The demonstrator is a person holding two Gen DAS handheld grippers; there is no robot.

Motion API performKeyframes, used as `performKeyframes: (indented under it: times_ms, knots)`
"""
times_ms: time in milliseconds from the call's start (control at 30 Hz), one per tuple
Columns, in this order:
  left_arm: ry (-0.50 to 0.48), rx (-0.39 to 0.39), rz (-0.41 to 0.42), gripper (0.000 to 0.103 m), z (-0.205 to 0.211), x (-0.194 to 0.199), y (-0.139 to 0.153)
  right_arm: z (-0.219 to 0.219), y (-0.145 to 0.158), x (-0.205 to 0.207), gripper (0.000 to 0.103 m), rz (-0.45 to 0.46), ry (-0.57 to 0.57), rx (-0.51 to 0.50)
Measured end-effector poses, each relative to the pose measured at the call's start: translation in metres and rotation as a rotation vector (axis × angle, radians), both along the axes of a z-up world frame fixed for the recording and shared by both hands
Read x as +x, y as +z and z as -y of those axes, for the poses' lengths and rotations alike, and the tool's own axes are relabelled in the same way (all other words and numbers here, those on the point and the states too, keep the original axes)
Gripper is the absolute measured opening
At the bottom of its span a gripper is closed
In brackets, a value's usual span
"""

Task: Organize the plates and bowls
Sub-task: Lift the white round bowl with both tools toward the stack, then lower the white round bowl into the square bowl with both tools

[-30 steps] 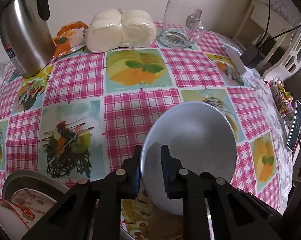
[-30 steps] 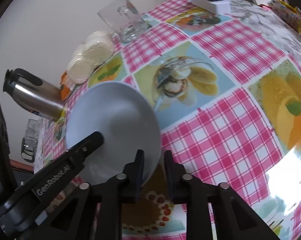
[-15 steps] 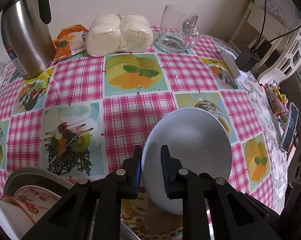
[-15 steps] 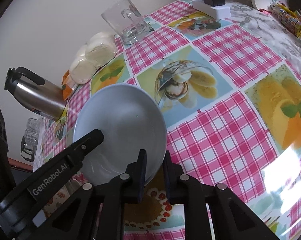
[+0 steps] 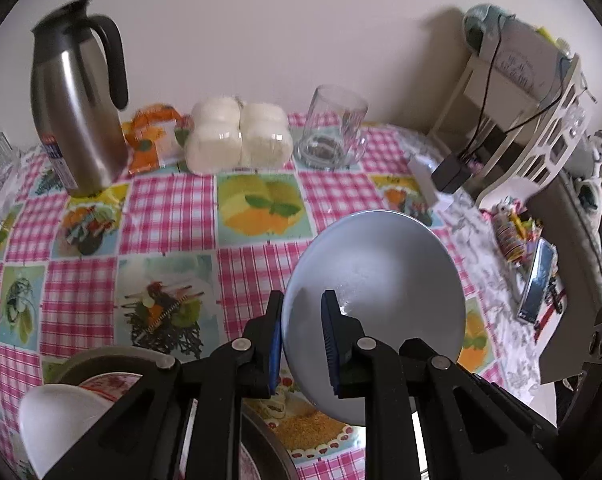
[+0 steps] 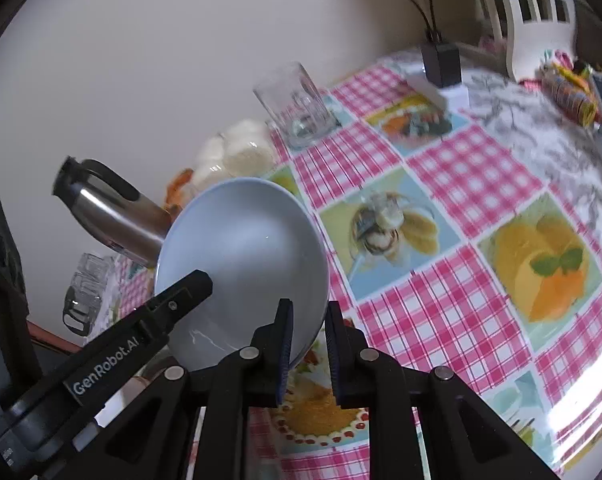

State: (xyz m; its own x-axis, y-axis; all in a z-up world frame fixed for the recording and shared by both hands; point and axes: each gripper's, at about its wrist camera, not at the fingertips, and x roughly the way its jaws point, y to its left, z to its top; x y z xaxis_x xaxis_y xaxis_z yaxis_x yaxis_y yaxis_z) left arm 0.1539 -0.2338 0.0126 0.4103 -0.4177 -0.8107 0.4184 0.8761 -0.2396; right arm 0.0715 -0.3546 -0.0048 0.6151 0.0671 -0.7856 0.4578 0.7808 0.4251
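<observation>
- The pale blue plate (image 5: 375, 312) is held off the bench (image 5: 173, 216), tilted up on edge, above the fruit-print cloth.
- Left tool (image 5: 301, 344) is clenched on the plate's rim at about 8 o'clock of the disc in the left wrist view; one finger lies on each face.
- Right tool (image 6: 307, 346) straddles the opposite rim, at about 5 o'clock of the plate (image 6: 243, 264) in its own view. The inner finger touches the plate; whether the outer one presses I cannot tell.
- Handling, as a judgement: it looks like glazed ceramic, so stiff, smooth, rather slippery and breakable. Held by the rim, its weight hangs out from the pads, so it will want to swing.
- Best hold is deep over the rim, pads flat on both faces.
- A stack of dishes (image 5: 73, 396) sits at 7 o'clock in the left view, a likely place to set it down gently.
- The steel jug (image 5: 75, 108) and glass mug (image 5: 333, 132) stand far back at 11 and 12 o'clock, well apart.
</observation>
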Motion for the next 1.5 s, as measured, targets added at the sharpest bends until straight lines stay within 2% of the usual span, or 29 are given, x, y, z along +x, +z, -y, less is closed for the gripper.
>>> performKeyframes:
  times_ms: [300, 600, 933, 1500]
  knots:
    - [0.022, -0.063, 0.061, 0.019, -0.025, -0.014, 0.040, -0.021, 0.051, -0.007, 0.017, 0.091, 0.015, -0.059]
    - [0.058, -0.105, 0.085, 0.019, -0.056, -0.025, 0.059, -0.047, 0.077, -0.017, 0.017, 0.139, 0.052, -0.096]
    - [0.130, -0.172, 0.054, 0.019, -0.102, -0.031, 0.062, -0.082, 0.084, -0.020, 0.018, 0.158, 0.125, -0.107]
    - [0.273, -0.227, -0.003, 0.019, -0.179, -0.035, 0.047, -0.150, 0.072, -0.009, 0.019, 0.120, 0.268, -0.138]
